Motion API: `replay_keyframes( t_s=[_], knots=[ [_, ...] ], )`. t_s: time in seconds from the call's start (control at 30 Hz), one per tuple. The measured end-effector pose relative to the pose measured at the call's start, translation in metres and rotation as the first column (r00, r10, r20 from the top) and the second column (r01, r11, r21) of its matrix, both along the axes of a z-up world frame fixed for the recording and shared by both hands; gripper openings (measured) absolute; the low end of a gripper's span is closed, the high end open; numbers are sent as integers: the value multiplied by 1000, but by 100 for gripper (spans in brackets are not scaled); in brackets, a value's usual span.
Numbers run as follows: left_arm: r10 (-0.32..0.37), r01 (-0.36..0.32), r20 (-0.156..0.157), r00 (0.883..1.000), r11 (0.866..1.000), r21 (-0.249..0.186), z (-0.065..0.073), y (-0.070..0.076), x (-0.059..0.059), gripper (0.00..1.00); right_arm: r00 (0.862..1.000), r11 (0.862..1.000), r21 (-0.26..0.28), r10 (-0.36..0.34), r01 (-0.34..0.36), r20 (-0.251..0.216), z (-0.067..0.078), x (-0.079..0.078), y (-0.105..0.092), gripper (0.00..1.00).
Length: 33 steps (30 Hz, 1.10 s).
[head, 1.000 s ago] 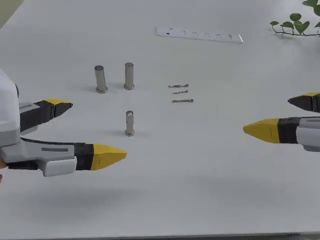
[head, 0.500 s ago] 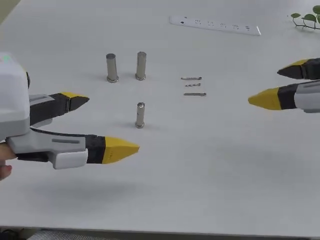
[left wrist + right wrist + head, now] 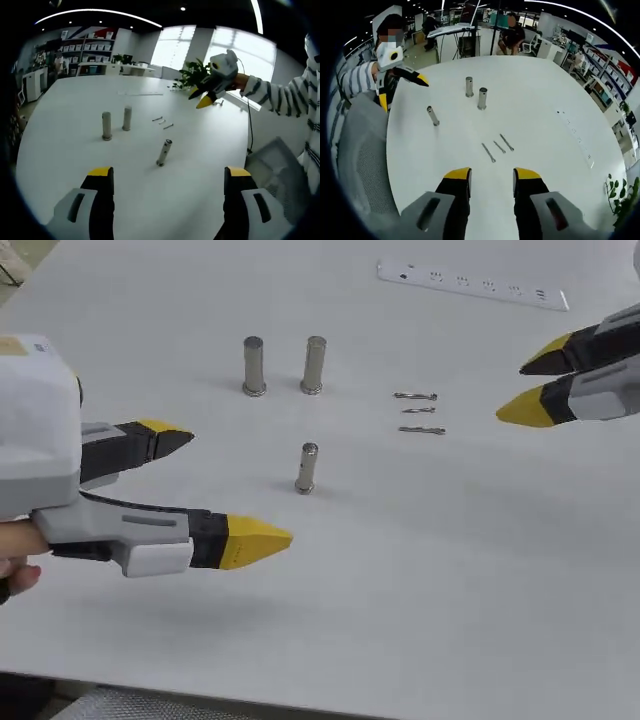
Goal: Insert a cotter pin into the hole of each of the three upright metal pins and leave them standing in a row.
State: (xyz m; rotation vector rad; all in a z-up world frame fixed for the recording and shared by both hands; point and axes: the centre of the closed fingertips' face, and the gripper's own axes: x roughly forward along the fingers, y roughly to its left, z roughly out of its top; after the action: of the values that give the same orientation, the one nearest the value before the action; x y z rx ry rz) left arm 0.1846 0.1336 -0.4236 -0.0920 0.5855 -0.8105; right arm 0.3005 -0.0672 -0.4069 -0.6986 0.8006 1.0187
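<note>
Three upright metal pins stand on the white table: two side by side at the back and a shorter one in front. Three cotter pins lie flat in a small stack to their right. My left gripper hovers open and holds nothing, left of the front pin. My right gripper is open and empty, just right of the cotter pins. In the right gripper view the cotter pins lie ahead of the jaws, with the metal pins beyond. The left gripper view has the front pin between its jaws.
A white power strip lies at the table's far edge, and a green plant sits beyond it. A grey chair stands at the near side. People sit at a far desk in the room.
The camera has swung left, so everything sits further right in view. My right gripper has moved away from me and leftward, closer to the cotter pins. The left gripper has held its place.
</note>
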Motion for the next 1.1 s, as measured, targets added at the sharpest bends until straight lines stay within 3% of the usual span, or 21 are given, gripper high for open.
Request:
replay_keyframes(
  t_s=[0.13,0.37,0.5,0.63,0.87,1.0,1.1],
  knots=[
    [6,-6,-8,1000,1000,-3,-1,1,-1,89,996,994,-65,90,-91,-13,-12,12,9,24],
    [14,-14,-13,1000,1000,5,-2,0,-3,89,983,979,-89,183,-184,-14,-22,21,28,11],
    [12,-11,-13,1000,1000,3,-2,-1,-3,89,970,962,-130,240,-242,-31,-30,20,34,10],
    [5,-4,-23,1000,1000,24,-5,-4,-6,88,953,934,-190,304,-301,-16,-44,27,35,0],
    [5,-4,-36,999,1000,30,-8,-3,-7,87,936,905,-246,351,-349,-34,-61,33,34,2],
    [11,-10,-32,999,999,36,-7,-5,-9,85,921,876,-293,385,-382,-49,-67,36,32,3],
    [10,-9,-40,999,999,40,-8,-6,-10,85,918,876,-283,390,-391,-62,-69,36,35,4]
  ],
)
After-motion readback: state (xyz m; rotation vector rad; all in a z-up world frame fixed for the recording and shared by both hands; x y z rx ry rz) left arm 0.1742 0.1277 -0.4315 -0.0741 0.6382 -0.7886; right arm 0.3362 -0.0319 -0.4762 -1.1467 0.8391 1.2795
